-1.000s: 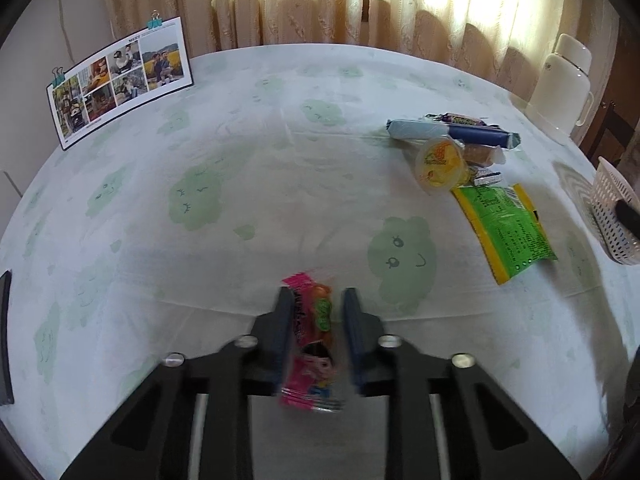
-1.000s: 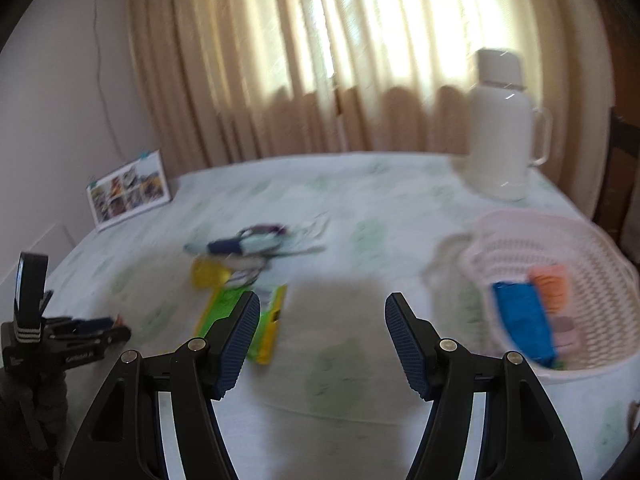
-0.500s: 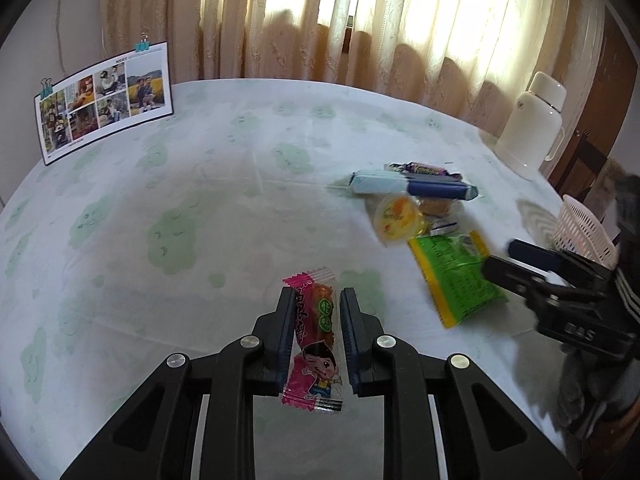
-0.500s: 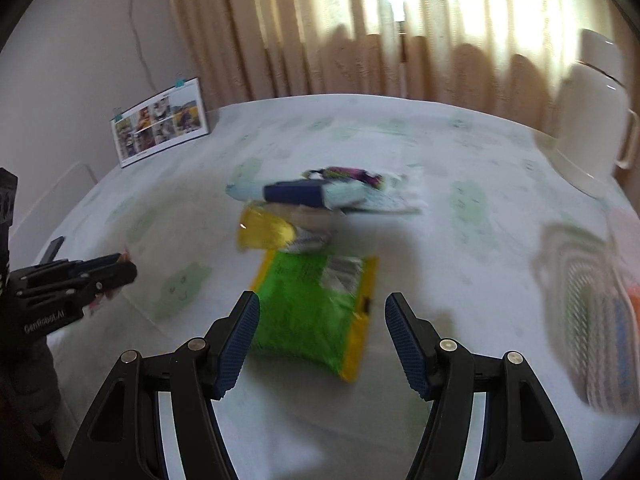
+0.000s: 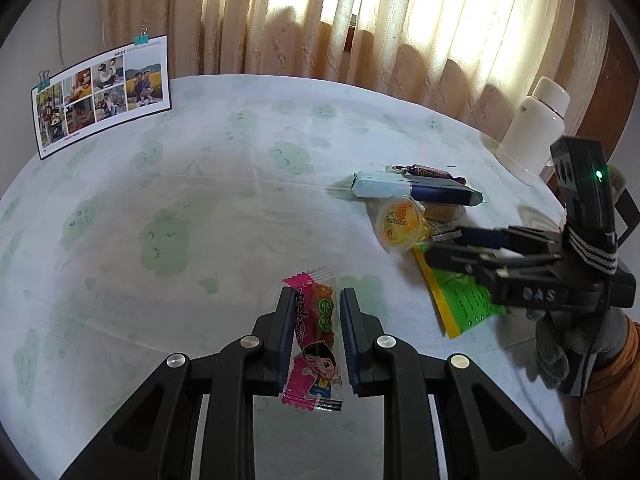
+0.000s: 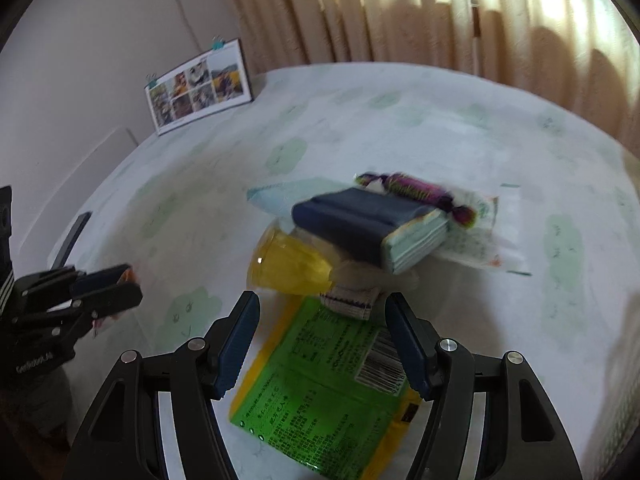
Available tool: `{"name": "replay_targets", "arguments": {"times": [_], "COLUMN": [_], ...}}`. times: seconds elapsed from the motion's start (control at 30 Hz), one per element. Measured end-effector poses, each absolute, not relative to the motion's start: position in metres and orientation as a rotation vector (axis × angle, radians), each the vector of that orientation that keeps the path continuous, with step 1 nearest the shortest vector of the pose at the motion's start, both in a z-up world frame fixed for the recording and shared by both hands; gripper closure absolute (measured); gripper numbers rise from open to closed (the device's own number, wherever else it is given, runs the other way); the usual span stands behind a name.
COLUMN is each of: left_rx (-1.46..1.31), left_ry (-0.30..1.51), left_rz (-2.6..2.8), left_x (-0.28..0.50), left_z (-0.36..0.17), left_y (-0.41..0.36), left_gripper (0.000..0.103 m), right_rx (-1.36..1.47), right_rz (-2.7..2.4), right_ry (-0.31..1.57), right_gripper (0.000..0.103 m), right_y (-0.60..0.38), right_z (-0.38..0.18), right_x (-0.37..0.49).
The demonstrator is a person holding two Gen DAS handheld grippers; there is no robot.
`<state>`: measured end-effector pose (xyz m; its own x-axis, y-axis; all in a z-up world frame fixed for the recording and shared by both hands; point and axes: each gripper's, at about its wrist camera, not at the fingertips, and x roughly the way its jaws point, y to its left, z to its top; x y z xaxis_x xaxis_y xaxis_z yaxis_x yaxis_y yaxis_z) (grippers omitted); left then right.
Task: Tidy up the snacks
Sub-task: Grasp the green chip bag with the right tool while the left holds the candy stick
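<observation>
a: left wrist view. what is shown pinched, and how is it expected to handle?

b: the left gripper (image 5: 314, 334) is shown pressed together on a pink candy sachet (image 5: 314, 340), held clear above the near edge of the table (image 5: 200, 200). the sachet is judged light, thin and crinkly; its film is likely slippery, so a hold across the filled middle is preferred to one on the sealed ends. toward the table's right edge the remaining pile is seen: a green snack packet (image 5: 460, 300), a yellow jelly cup (image 5: 400, 224) and a dark blue bar (image 5: 416, 190), touching one another. the right gripper (image 5: 444, 246) is seen over the packet. a white flask (image 5: 532, 132) stands at the far right edge.

a: right wrist view. how are the jaws set, and where should hold be taken?

b: the right gripper (image 6: 320, 340) is shown spread, with nothing pinched; the green snack packet (image 6: 320, 392) lies flat on the table (image 6: 440, 120) beneath and between its fingers. the packet is judged soft and light and liable to buckle; an edge or a raised fold would be easier to take than the flat face. the yellow jelly cup (image 6: 288, 268), lying on its side, is judged stiff-walled but crushable, with a fragile foil lid. the dark blue bar (image 6: 360, 224) rests across it, so lifting from below may topple the pile.
</observation>
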<state>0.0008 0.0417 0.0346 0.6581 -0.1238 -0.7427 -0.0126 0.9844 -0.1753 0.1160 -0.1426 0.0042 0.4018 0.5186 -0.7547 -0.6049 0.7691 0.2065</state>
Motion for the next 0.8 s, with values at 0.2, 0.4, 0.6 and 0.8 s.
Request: {"name": "replay_targets", "arguments": {"times": [0.2,0.4,0.6,0.8], "left_rx": [-0.171,-0.165,-0.154,-0.154], "left_ry": [0.852,0.853,0.842,0.841], "left_rz": [-0.055,-0.056,-0.056,-0.054], "left_x": [0.001,0.002,-0.001,-0.002], "left_z": [0.034,0.035,0.039,0.040], "left_y": [0.041,0.039,0.037,0.037], "left_gripper": [0.083,0.083,0.083,0.083], "right_rx": [-0.129,-0.188,-0.302,-0.374], "right_rz": [0.784,0.830,0.765,0.672], "right_ry": [0.961,0.954,0.925,0.906], "right_gripper": [0.033,0.019,0.014,0.013], "right_y": [-0.152,-0.154,-0.134,-0.120], "right_z": [0.001,-0.001,-0.006,-0.009], "right_x": [0.091,0.041,0.018,0.012]}}
